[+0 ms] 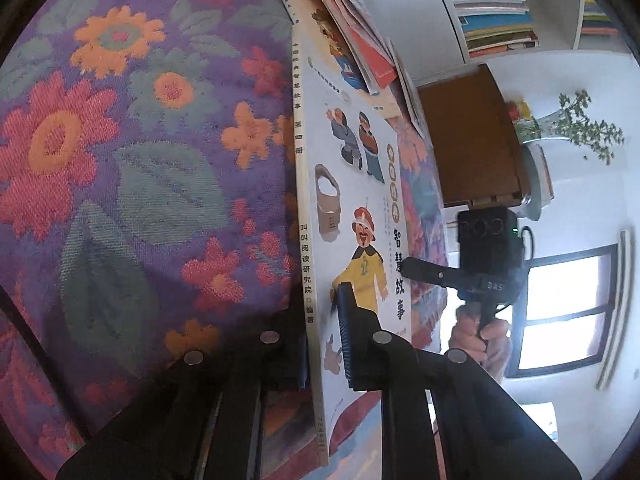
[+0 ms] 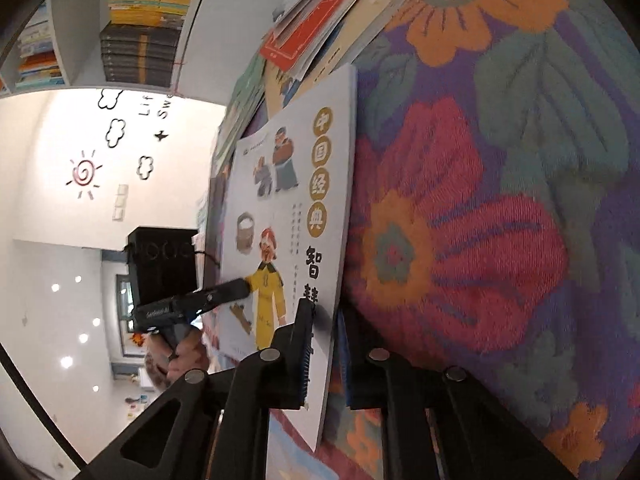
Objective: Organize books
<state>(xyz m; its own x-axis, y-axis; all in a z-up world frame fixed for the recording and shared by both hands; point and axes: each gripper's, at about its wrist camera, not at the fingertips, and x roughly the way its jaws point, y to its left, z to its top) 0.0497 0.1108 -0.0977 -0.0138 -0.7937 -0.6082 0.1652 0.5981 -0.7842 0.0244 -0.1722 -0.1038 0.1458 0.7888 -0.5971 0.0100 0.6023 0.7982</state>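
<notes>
A thin white picture book with cartoon figures and Chinese title lettering is held by both grippers above the floral cloth. My left gripper is shut on its spine edge, one pad on the cover and the other finger behind the book. In the right wrist view my right gripper is shut on the same book at the opposite edge. Each view shows the other gripper clamping the far side: the right one and the left one, each with a hand on its handle.
A loose pile of other books lies on the cloth beyond the held book. White shelves with stacked books stand behind. A brown wooden box and a vase with a plant are off the cloth's side.
</notes>
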